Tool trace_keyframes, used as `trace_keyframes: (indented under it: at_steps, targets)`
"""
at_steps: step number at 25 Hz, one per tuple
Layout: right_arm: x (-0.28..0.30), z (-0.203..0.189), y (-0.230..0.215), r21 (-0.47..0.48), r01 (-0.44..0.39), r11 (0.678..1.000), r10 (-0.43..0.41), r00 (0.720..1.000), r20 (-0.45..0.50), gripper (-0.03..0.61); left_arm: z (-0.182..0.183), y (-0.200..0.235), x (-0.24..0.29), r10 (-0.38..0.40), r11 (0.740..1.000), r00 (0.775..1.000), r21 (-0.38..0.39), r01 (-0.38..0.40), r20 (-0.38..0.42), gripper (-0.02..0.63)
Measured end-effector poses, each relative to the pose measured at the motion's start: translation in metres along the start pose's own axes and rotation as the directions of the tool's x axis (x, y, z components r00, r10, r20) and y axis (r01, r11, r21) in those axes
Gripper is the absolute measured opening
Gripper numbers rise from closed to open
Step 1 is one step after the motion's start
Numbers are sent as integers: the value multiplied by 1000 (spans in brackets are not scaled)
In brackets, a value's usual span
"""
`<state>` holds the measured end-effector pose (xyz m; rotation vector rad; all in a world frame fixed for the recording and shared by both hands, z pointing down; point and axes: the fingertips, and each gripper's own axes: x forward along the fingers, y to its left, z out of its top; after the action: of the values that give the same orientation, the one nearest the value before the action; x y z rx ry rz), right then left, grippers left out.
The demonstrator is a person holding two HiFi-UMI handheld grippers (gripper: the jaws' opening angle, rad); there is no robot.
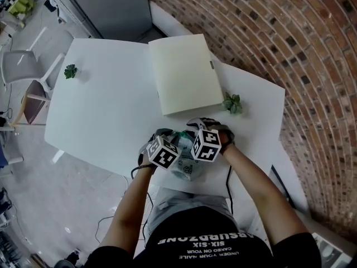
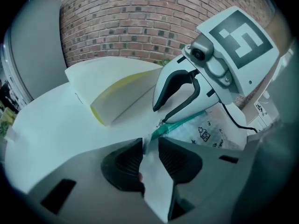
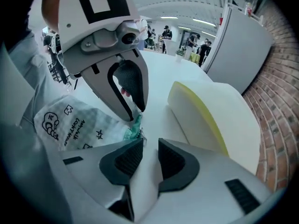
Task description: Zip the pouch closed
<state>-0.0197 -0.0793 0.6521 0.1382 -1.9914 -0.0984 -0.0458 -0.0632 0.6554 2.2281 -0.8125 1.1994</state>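
Pouch [image 1: 188, 169] sits at the 6 o'clock edge of the table [image 1: 106, 116], under both tools. I can't tell whether it overhangs.

- Left tool [image 2: 150, 142]: pinching the pouch at the end of the teal zip [image 2: 182, 122], with film showing between the pads. It's a good anchor. Hold it firm with slight tension toward 9 so the zip lies straight.
- Pull [image 3: 138, 133]: small metal tab lying just off the right tool's left pad tip, close to the left tool's grip.
- Right tool [image 3: 149, 143]: slightly spread, with nothing between the pads. The step in hand looks like grabbing the pull.
  - Nudge over so the tab is centred in the gap.
  - Close on the tab only, not the film.
  - Draw along the zip line away from the left tool, low and steady.
  - If the film bunches, add tension rather than force.
- I can't tell how much of the zip is open.

Room:
- 9 to 11: bare table, with one plant [image 1: 70, 71] far off at the 10 corner.
- 12: folder [image 1: 184, 74], with its near edge close to the tools.
- 1: second plant [image 1: 232, 103], near the right tool. Watch it on the stroke.
- 3: table edge, then wall [image 1: 290, 49], so travel is limited that way.
- 6: the table edge and the person's body leave no room to pull back.
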Motion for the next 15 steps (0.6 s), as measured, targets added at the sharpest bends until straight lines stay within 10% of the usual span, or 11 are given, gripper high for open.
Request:
trace_keyframes:
  at_steps: [15]
  targets:
    - [7,4,21,-248,-23,968,13,999,-40,3,-1,8,1,64,997,997,-53,-62,37,61]
